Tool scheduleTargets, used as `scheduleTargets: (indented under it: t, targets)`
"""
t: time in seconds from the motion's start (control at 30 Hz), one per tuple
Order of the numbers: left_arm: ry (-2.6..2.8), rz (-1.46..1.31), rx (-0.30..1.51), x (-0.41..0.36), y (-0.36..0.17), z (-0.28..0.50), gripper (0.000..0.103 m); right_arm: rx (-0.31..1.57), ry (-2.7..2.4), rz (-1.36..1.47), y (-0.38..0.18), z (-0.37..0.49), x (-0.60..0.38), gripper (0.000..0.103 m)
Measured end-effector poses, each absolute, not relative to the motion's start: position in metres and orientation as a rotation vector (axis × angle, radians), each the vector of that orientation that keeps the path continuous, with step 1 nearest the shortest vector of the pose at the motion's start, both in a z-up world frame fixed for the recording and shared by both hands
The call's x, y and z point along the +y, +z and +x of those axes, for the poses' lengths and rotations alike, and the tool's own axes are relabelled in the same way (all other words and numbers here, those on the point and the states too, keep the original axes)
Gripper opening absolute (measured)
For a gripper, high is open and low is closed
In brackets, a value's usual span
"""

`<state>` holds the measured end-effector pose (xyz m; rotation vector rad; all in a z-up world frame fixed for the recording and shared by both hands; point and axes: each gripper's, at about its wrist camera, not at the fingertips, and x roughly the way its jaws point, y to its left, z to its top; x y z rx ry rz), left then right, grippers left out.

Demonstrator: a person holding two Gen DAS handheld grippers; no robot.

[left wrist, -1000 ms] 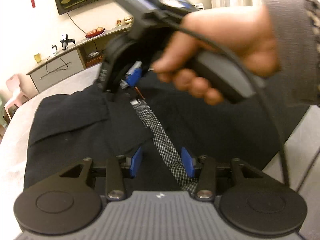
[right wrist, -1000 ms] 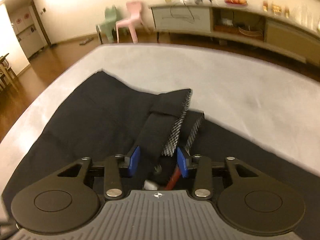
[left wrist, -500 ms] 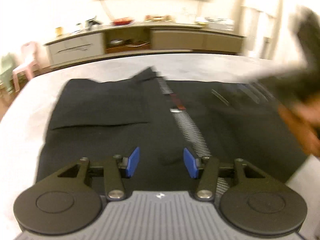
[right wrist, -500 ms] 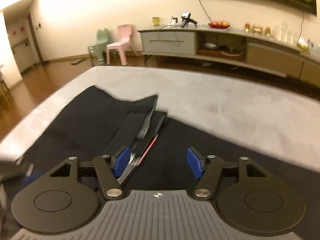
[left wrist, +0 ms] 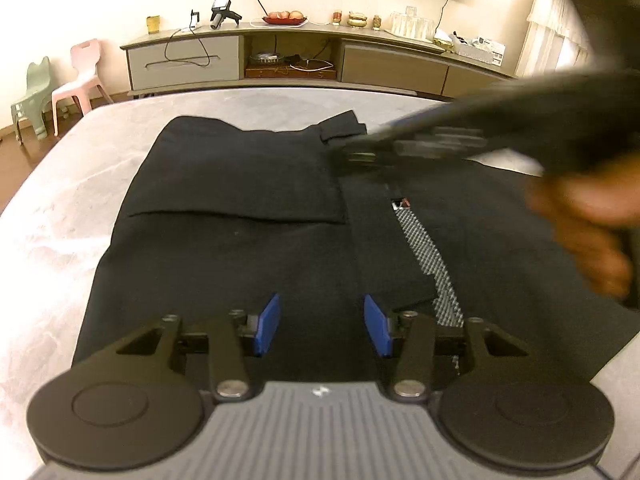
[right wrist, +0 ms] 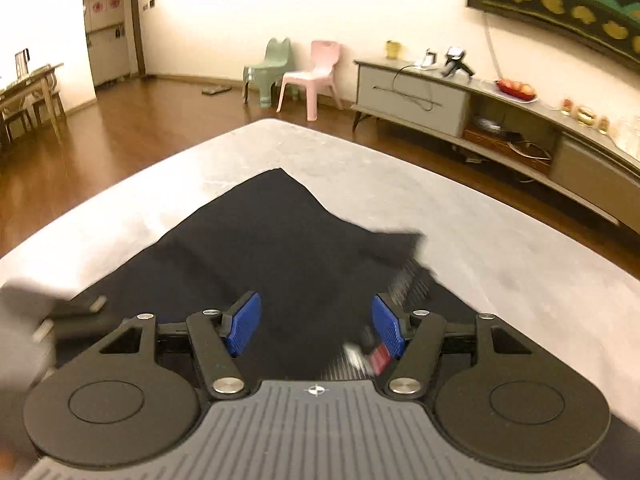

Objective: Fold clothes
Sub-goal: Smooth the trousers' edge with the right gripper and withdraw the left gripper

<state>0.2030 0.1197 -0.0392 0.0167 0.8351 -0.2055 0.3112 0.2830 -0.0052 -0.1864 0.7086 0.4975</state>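
A black garment (left wrist: 240, 240) lies spread flat on a pale grey padded surface (left wrist: 60, 200). Its open fly shows a checked lining strip (left wrist: 428, 256). My left gripper (left wrist: 322, 328) hovers over the near part of the cloth, open, with nothing between its blue pads. My right gripper (right wrist: 316, 328) is also open above the garment (right wrist: 280, 240), and the checked lining and a small red tag (right wrist: 378, 356) lie under its right finger. In the left wrist view the right gripper (left wrist: 400, 146) is a blur over the waistband, held by a hand (left wrist: 580, 232).
The grey surface (right wrist: 500, 248) extends around the garment on all sides. Beyond it are a long low sideboard (left wrist: 280, 52) along the wall, a pink chair (right wrist: 316, 76) and a green chair (right wrist: 268, 68), and wooden floor (right wrist: 120, 140).
My right gripper opened, let go of the waistband flap and lifted back from it. The left view rolled level, and the right gripper moved from its middle to the right side.
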Motion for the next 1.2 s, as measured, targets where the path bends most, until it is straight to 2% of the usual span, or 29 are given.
scheduleTargets:
  t: [0.1,0.13,0.17,0.2,0.23,0.43,0.67,0.7,0.83,0.97,1.07,1.13,1.2]
  targets:
    - [-0.211,0.008,0.837,0.126,-0.043,0.204,0.046,0.793,0.409,-0.237,-0.037,0.357,0.294,0.061]
    - [-0.217,-0.001,0.838,0.128,-0.042,0.204,0.046,0.803,0.374,-0.220,-0.038,0.364,0.292,0.066]
    - [-0.223,-0.011,0.838,0.130,-0.042,0.204,0.046,0.805,0.338,-0.190,-0.035,0.369,0.288,0.066]
    - [-0.227,-0.026,0.840,0.133,-0.041,0.203,0.046,0.806,0.301,-0.160,-0.032,0.373,0.284,0.057]
    - [-0.230,-0.044,0.841,0.138,-0.039,0.202,0.046,0.793,0.287,-0.140,-0.026,0.370,0.284,0.052]
    - [-0.153,-0.027,0.765,0.174,-0.020,0.178,0.047,0.725,0.528,-0.127,0.011,0.343,0.352,0.052]
    - [-0.079,-0.044,0.795,0.217,-0.042,0.167,0.045,0.825,0.505,-0.237,-0.017,0.396,0.415,0.053]
    - [-0.079,-0.035,0.790,0.217,-0.043,0.166,0.045,0.829,0.484,-0.221,-0.019,0.403,0.410,0.057]
    - [-0.073,-0.029,0.796,0.214,-0.041,0.170,0.048,0.822,0.415,-0.120,-0.018,0.419,0.377,0.056]
    - [-0.081,-0.061,0.790,0.211,-0.033,0.166,0.047,0.733,0.439,0.115,0.013,0.393,0.314,0.056]
    - [-0.093,-0.048,0.791,0.210,-0.034,0.169,0.047,0.762,0.453,0.106,0.006,0.349,0.280,0.056]
    - [-0.087,-0.029,0.820,0.206,-0.041,0.176,0.047,0.826,0.403,0.032,-0.019,0.328,0.262,0.055]
    - [-0.060,0.015,0.818,0.199,-0.041,0.177,0.047,0.801,0.333,-0.039,-0.032,0.310,0.244,0.056]
